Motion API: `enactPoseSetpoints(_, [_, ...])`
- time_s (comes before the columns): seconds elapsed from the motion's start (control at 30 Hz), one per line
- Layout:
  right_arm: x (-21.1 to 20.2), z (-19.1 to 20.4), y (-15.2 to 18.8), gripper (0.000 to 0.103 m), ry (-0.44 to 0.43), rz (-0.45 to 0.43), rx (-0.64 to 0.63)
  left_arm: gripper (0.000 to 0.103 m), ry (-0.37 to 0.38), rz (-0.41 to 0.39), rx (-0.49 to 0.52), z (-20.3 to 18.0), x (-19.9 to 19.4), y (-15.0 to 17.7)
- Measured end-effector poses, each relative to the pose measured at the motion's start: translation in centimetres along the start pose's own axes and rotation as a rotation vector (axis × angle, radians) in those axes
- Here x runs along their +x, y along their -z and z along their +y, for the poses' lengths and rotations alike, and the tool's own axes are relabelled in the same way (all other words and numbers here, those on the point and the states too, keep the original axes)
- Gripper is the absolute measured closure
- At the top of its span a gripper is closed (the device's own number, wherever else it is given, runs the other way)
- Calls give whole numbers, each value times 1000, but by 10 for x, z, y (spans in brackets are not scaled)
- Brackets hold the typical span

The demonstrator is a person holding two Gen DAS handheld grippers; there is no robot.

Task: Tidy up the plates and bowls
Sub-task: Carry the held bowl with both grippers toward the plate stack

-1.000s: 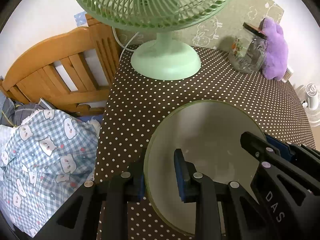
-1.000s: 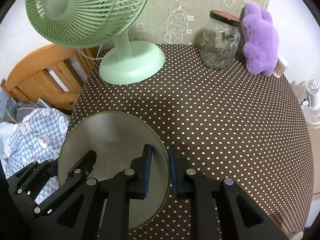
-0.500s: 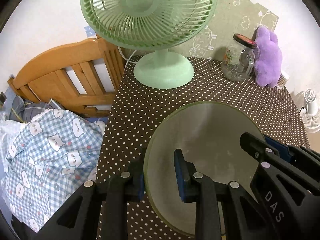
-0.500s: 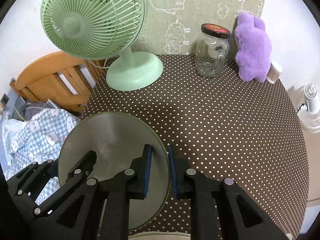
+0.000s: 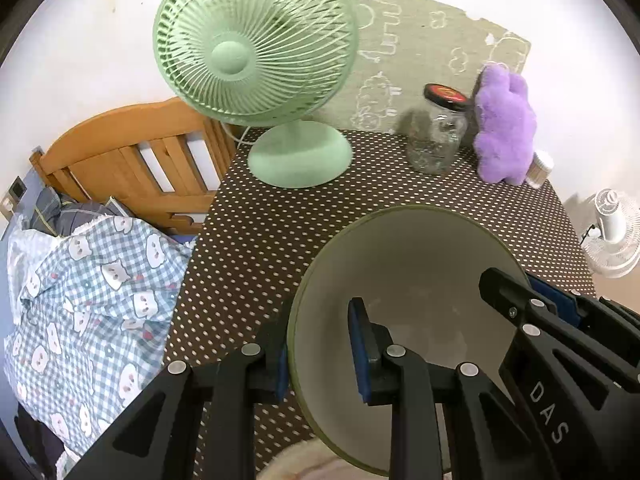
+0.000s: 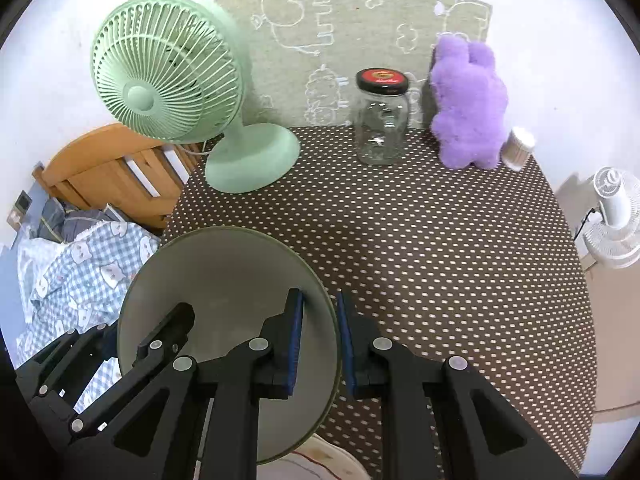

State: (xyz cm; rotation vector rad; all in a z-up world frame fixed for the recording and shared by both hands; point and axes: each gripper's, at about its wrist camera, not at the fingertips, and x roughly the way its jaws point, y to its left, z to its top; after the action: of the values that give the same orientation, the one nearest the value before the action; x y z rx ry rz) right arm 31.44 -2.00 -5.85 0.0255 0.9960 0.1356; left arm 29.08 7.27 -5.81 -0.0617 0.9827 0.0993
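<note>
A round plate (image 5: 404,280) with a pale face and a thin green rim hangs above the brown dotted tablecloth (image 5: 272,232), held on two sides. My left gripper (image 5: 320,350) is shut on its left rim, one blue pad under the rim and one on the face. In the right wrist view the same plate (image 6: 224,280) has my right gripper (image 6: 320,342) shut on its right rim. Each view also shows the other gripper's black fingers (image 5: 520,304) (image 6: 164,332) at the opposite rim. Below the plate a pale cream dish (image 6: 320,458) peeks out at the bottom edge, mostly hidden.
At the back of the table stand a green desk fan (image 6: 248,160), a glass jar (image 6: 380,128) with a black-and-red lid, a purple plush toy (image 6: 468,104) and a small white pot (image 6: 518,148). Left of the table are a wooden bed frame (image 5: 132,160) and a checked blanket (image 5: 88,288). A white floor fan (image 6: 612,216) stands to the right.
Both grippers have risen and drawn back from the fan with the plate still held between them. The fan, jar and plush toy now look smaller and farther off.
</note>
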Motion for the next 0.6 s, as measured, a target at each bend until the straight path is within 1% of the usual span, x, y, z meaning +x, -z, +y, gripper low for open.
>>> enactPoseSetpoints(0.27, [-32, -42, 12, 82, 9, -16, -6, 81, 7, -14, 5, -41, -24, 11])
enactPoseSetpoints(0.6, [-64, -87, 36, 82, 9, -29, 10, 81, 6, -26, 25, -86, -51, 31])
